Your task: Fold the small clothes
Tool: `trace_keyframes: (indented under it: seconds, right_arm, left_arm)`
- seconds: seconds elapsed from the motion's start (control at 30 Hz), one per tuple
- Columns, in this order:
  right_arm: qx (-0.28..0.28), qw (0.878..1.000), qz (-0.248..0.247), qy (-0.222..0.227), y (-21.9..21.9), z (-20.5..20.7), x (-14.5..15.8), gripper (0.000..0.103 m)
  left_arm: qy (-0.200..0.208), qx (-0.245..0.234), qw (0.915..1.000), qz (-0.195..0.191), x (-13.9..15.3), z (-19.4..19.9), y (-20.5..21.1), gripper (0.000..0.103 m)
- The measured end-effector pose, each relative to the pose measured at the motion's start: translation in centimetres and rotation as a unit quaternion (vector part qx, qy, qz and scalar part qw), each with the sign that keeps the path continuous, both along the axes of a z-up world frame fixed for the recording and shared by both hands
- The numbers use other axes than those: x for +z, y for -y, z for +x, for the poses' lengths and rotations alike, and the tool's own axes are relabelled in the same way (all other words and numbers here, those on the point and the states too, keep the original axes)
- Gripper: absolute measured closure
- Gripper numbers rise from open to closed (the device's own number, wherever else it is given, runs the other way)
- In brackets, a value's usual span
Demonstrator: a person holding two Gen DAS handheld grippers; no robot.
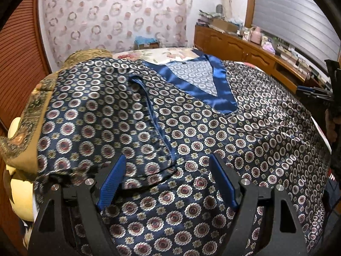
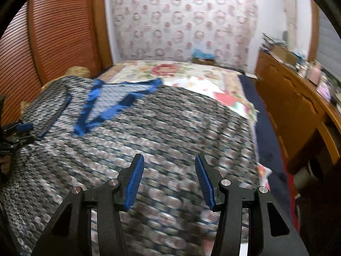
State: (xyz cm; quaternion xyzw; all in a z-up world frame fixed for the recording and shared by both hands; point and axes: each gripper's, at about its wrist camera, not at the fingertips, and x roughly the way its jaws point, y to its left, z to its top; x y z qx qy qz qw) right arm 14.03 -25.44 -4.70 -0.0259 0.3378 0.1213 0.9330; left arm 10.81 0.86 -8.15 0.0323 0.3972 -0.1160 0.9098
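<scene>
Your left gripper (image 1: pixel 167 181) and right gripper (image 2: pixel 169 183) hung fingers apart above the patterned top (image 1: pixel 191 128); only the left view showed its medallions sharply.

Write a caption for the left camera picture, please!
Open left gripper hovers over a patterned navy top spread on the bed.

Ahead of the blue-padded black tongs (image 1: pixel 168 160), a dark navy satin garment (image 1: pixel 191 140) printed with red-and-white medallions and trimmed in plain blue at the V-neck (image 1: pixel 223 91) is seen; beyond it, a cream floral bedsheet (image 2: pixel 170 70).
</scene>
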Motion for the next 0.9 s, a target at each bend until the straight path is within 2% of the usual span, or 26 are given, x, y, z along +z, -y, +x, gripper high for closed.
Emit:
trace_keyframes:
  seconds: [0.27,0.67,0.9]
  right_arm:
    - [-0.053,0.998,0.008,-0.043,5.1,-0.8,-1.9,0.052]
    - [-0.074,0.995,0.032,-0.066,8.7,-1.2,-2.9,0.051]
    - [-0.065,0.992,0.063,-0.086,10.0,-1.3,-3.2,0.052]
  left_arm:
    - [-0.019,-0.012,0.9997,0.012,-0.9,1.2,1.8,0.022]
    - [-0.038,-0.017,0.9988,0.027,-2.0,2.9,3.8,0.022]
    - [-0.042,-0.022,0.9984,0.029,-2.2,3.2,4.1,0.014]
